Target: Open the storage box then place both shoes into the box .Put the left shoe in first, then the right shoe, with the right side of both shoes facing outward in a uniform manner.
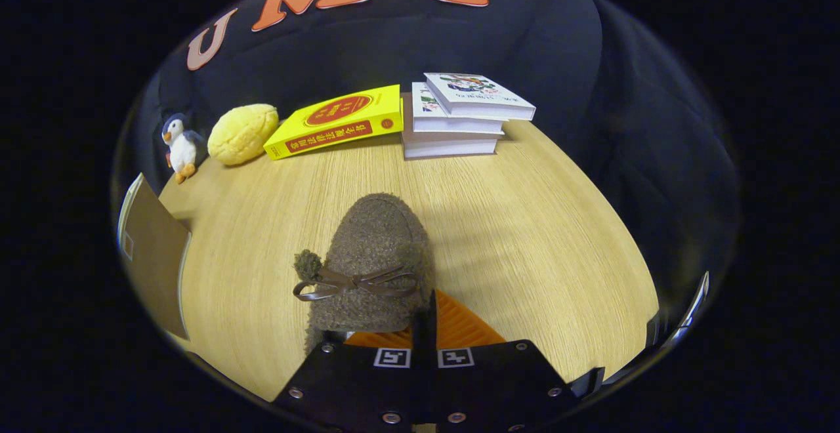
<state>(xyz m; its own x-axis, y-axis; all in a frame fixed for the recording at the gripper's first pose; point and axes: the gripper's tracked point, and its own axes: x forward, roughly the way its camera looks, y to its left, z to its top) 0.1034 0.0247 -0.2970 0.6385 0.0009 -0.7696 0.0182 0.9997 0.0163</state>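
Your gripper has its fingers drawn close together, pinching the rear edge of the shoe; the near finger's inner face shows beside the heel, and the gap between the two looks nearly gone. The shoe is a fuzzy brown slipper with a thin bow across its top and a pompom on one side, toe pointing away from you toward the far edge of the table. You cannot tell if its sole touches the wood or hangs above it. At the table's near left edge stands part of the box, brown and flat-sided. Along the far edge sit a penguin toy, a yellow plush, a yellow book and a stack of books.
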